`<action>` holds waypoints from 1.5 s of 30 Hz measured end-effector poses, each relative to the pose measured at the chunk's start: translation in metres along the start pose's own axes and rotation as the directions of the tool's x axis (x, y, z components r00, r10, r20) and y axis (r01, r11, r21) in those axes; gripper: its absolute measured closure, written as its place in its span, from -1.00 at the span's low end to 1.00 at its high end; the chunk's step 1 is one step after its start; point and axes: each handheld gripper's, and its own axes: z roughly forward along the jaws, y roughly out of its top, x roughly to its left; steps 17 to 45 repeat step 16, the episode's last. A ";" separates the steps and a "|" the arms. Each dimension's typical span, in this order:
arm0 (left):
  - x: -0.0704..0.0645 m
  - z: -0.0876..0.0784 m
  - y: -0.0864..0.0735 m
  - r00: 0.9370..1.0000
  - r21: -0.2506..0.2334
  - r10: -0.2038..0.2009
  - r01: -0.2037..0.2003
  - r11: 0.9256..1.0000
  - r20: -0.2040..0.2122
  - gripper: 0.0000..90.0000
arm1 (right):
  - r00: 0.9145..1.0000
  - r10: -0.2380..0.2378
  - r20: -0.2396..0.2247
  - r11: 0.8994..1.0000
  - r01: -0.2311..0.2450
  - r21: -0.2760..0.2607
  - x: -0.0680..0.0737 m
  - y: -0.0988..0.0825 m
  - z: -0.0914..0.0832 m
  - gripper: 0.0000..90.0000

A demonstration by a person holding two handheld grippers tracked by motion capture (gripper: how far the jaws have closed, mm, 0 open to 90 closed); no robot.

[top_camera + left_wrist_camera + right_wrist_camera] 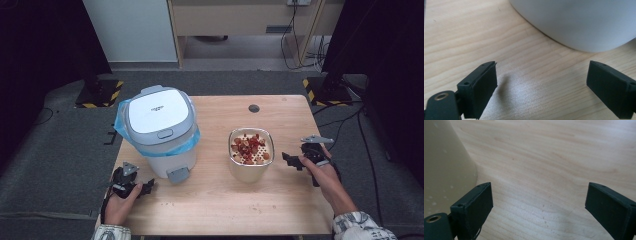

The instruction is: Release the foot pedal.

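Note:
A white pedal bin (160,130) with a grey-rimmed lid and a blue liner stands on the left half of the wooden table (215,200). Its rounded white base (579,22) looms just beyond my left gripper (541,85). That left gripper (146,188) lies low at the table's front left, open and empty, by the bin's grey pedal (178,174). A beige container (251,152) of red-brown food pieces sits at centre right. My right gripper (290,160) hovers just right of it, open and empty. In the right gripper view the container's wall (446,167) is at the left, beside the gripper (539,205).
A small dark round hole (254,108) marks the table's far side. Beyond the table lie grey carpet, stand feet with yellow-black tape (100,92) and cables (300,50). Bare wood stretches between bin and container and along the front edge.

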 end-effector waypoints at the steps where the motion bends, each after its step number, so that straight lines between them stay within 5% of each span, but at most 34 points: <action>1: 0.000 0.001 0.000 1.000 -0.005 -0.005 0.005 1.000 0.009 -0.84 | 1.000 0.001 0.004 1.000 -0.001 0.014 0.001 -0.002 0.003 -0.83; 9: 0.002 0.005 -0.004 1.000 -0.043 -0.016 0.017 0.999 0.024 -0.94 | 1.000 -0.002 0.025 0.997 0.000 0.082 0.008 -0.020 0.017 -0.85; 12: 0.002 0.005 -0.004 1.000 -0.043 -0.016 0.017 0.999 0.024 -0.95 | 0.999 -0.024 0.045 0.998 0.022 0.052 0.011 -0.027 0.019 -0.88; 45: 0.001 0.005 -0.004 1.000 -0.042 -0.015 0.016 0.999 0.024 -0.95 | 0.999 -0.027 0.043 0.998 0.024 0.052 0.011 -0.028 0.018 -0.88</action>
